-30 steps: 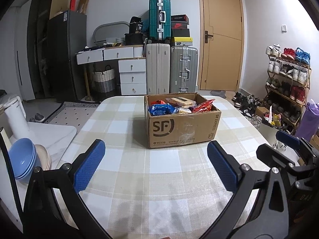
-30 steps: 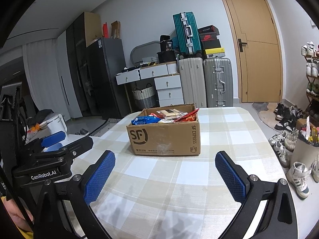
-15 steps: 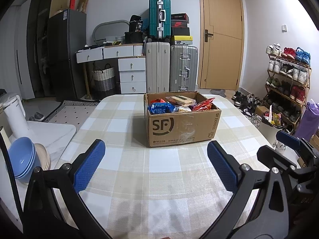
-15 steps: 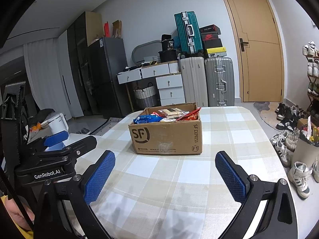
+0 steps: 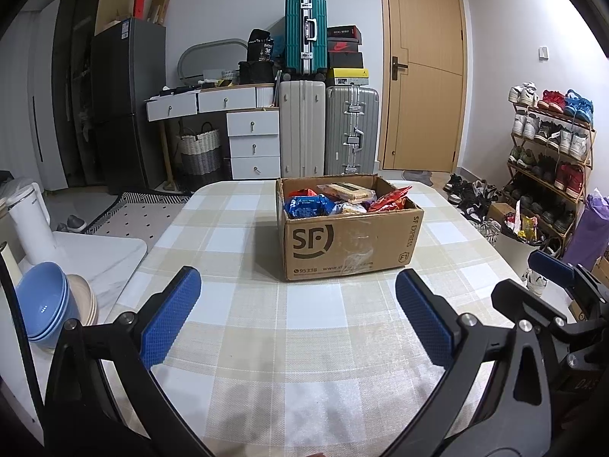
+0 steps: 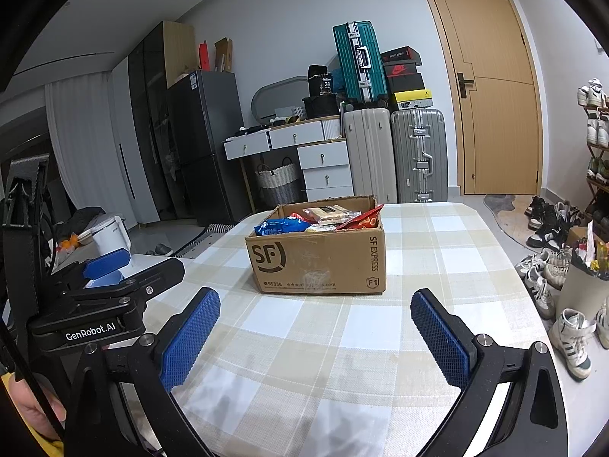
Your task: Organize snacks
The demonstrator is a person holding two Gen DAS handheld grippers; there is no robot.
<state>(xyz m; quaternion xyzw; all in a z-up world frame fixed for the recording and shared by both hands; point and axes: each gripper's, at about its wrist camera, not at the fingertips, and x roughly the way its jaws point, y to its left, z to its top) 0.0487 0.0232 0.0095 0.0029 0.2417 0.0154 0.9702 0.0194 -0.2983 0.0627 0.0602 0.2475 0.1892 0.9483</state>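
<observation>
Left gripper (image 5: 293, 304) hovering with jaws spread and empty, right gripper (image 6: 316, 327) likewise gaping, both pointing at the cardboard box (image 5: 348, 242) of snack packets (image 5: 308, 205) sitting at twelve o'clock on the checked table (image 5: 266, 342).

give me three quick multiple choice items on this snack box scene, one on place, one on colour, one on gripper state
1. Where do the snacks lie?
A. in the cardboard box
B. spread on the checked tablecloth
C. on the shoe rack

2. Colour of the upright suitcase atop the others?
A. red
B. teal
C. yellow

3. The left gripper and right gripper are:
A. both shut
B. one holding a packet
C. both open and empty

Key: 1 A, packets show above the rim. 2 B, teal shell. 3 C, pads stand wide apart with nothing between.
</observation>
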